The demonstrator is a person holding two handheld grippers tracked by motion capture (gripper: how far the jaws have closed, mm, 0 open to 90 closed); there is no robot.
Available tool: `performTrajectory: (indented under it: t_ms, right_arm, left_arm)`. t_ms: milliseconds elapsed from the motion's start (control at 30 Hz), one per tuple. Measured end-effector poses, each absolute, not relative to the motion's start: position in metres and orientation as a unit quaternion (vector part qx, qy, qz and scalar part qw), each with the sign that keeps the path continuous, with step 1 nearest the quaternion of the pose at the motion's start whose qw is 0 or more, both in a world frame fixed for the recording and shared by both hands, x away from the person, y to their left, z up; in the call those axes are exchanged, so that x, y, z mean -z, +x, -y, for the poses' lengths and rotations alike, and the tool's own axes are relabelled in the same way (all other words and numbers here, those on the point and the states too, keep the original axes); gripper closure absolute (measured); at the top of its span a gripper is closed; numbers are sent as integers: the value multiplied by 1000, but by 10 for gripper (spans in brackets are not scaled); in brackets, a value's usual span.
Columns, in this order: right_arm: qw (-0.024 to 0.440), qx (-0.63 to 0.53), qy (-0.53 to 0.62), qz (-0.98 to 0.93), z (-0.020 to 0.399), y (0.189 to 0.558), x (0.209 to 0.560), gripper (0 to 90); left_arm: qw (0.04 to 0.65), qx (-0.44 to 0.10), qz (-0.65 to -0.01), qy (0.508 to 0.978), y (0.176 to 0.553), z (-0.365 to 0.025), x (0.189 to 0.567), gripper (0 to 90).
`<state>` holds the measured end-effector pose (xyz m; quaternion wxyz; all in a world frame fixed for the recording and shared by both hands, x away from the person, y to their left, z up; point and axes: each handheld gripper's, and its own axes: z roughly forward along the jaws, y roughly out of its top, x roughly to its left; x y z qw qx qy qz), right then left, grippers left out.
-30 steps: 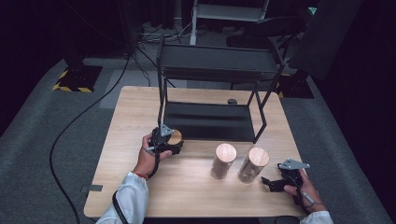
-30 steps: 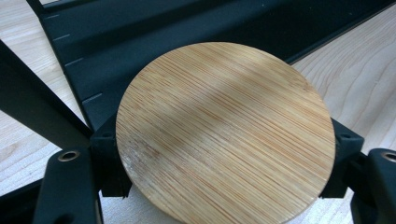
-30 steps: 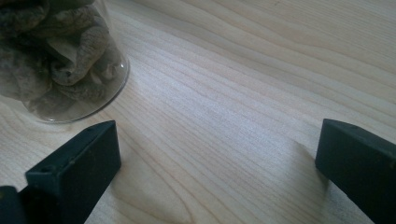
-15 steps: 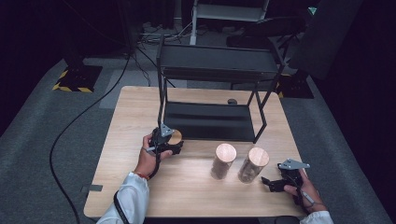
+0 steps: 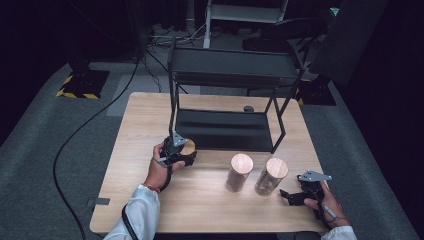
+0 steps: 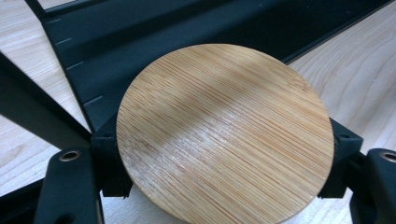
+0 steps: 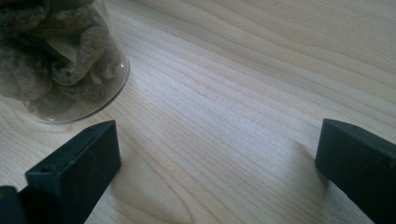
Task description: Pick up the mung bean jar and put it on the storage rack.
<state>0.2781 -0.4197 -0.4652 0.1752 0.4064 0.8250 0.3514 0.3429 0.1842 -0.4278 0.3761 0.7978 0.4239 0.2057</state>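
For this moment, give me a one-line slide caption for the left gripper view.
Left gripper shut on a bamboo-lidded jar beside the black shelf rack.

I am working in what looks like a lab or recording studio: a lone wooden table (image 5: 200,200) sitting on grey carpet (image 5: 50,165), cables (image 5: 80,130) trailing across it, hazard-striped base (image 5: 80,86), dark surroundings.

jar under left claw (image 5: 181,152): body hidden by its bamboo lid (image 6: 224,133) - contents can't tell
jar by right claw (image 7: 60,56): top cut off - contents blurry, brownish lumps
small dark thing behind rack (image 5: 248,108): too small to tell
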Motion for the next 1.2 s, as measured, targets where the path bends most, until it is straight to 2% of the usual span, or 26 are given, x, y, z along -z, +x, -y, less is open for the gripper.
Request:
performTrajectory:
  t_ms: [1200]
  right_arm:
    - [175, -351, 407, -825, 419, 278, 465, 0]
  left_arm:
    - [384, -207, -422, 794, 350, -166, 390, 249]
